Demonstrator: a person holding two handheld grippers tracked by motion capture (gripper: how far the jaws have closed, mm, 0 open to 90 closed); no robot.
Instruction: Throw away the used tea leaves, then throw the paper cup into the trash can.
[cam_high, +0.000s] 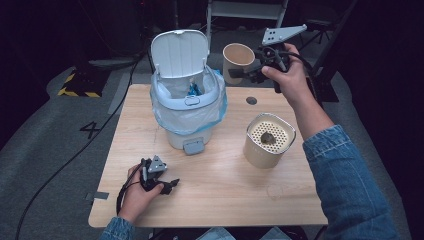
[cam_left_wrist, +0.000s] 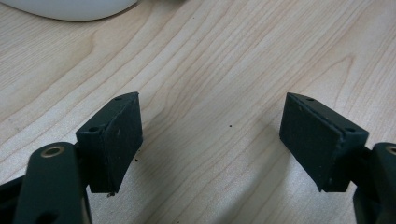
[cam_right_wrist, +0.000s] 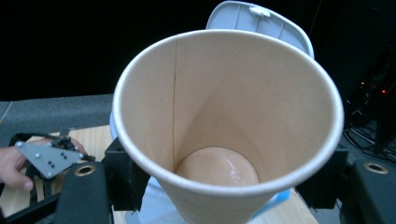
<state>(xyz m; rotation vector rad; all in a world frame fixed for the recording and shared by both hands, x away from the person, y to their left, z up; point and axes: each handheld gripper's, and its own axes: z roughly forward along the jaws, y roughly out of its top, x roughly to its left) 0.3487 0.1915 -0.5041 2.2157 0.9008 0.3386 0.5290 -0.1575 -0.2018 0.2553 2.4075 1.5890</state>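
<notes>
My right gripper (cam_high: 239, 71) is raised above the table's far edge, to the right of the bin, and is shut on a tan paper cup (cam_high: 237, 61). In the right gripper view the cup (cam_right_wrist: 224, 121) stands between the black jaws, its mouth towards the camera, with a wet-looking bottom. A white pedal bin (cam_high: 187, 100) with a bag liner stands with its lid up; something blue lies inside. My left gripper (cam_high: 172, 185) rests low on the table near the front left. Its fingers (cam_left_wrist: 114, 140) are spread wide over bare wood in the left gripper view, holding nothing.
A cream canister (cam_high: 269, 140) with a perforated top and a small dark lump on it stands right of the bin. The wooden table (cam_high: 220, 195) has a round grommet (cam_high: 251, 100) near the back. Cables run across the grey floor at left.
</notes>
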